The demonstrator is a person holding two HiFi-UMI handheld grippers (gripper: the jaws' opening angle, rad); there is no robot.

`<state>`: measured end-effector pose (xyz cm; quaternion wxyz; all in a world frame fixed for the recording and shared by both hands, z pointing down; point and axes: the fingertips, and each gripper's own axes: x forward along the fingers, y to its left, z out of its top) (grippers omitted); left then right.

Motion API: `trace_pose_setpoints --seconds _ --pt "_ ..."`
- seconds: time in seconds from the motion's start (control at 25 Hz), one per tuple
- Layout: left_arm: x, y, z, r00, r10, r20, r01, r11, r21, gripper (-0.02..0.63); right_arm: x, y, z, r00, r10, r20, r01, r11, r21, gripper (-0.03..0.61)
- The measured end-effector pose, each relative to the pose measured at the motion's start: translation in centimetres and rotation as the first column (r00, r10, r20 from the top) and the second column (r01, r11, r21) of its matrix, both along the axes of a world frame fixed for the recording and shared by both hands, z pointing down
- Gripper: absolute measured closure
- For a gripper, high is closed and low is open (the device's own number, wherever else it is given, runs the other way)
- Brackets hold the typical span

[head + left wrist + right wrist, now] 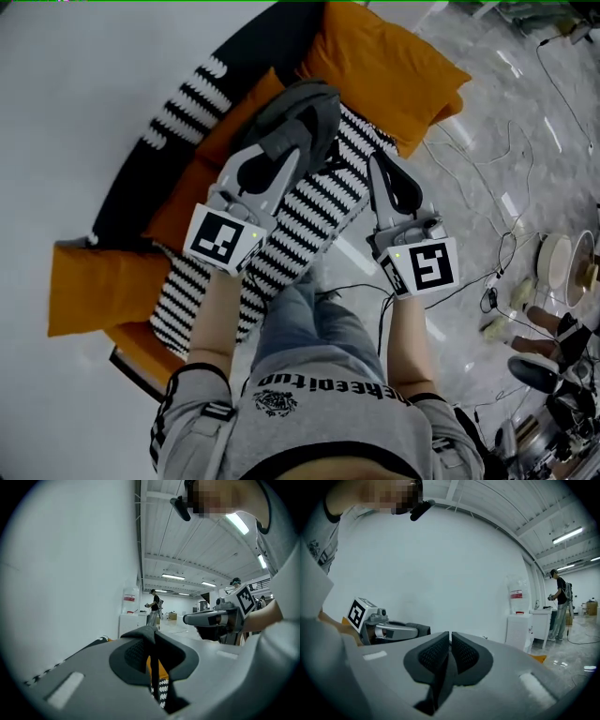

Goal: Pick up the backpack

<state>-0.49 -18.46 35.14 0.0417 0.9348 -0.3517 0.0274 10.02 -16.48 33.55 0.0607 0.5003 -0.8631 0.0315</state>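
Note:
In the head view the dark grey backpack [305, 103] hangs bunched at the tip of my left gripper [296, 142], above the black-and-white striped sofa cover [300, 220]. In the left gripper view a thin dark strap [153, 677] runs down between the jaws, and grey fabric [144, 632] folds over their tips; this gripper [152, 641] is shut on it. My right gripper [379, 161] is held level beside it, to the right, apart from the backpack. Its pads [436, 652] almost touch, with nothing between them.
Orange cushions [384, 66] [94, 286] lie on the sofa against a white wall. Cables [506, 159] trail over the marble floor at the right, with shoes [553, 356] further right. A white cabinet [520, 630] and a distant person [560, 604] stand down the hall.

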Motion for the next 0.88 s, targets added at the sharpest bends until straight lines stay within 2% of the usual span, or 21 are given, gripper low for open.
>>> trace_pose_setpoints --seconds 0.4,0.88 --pt "-1.0 8.5 -7.3 0.995 -0.092 -0.03 0.095 0.99 0.102 0.565 0.8 7.6 -3.6 0.998 -0.051 0.028 0.049 0.997 0.051 0.565" --pt "1.6 17.1 -13.0 0.996 -0.077 -0.05 0.086 0.977 0.195 0.565 3.1 14.6 -7.6 0.999 -0.036 0.004 0.035 0.993 0.113 0.565"
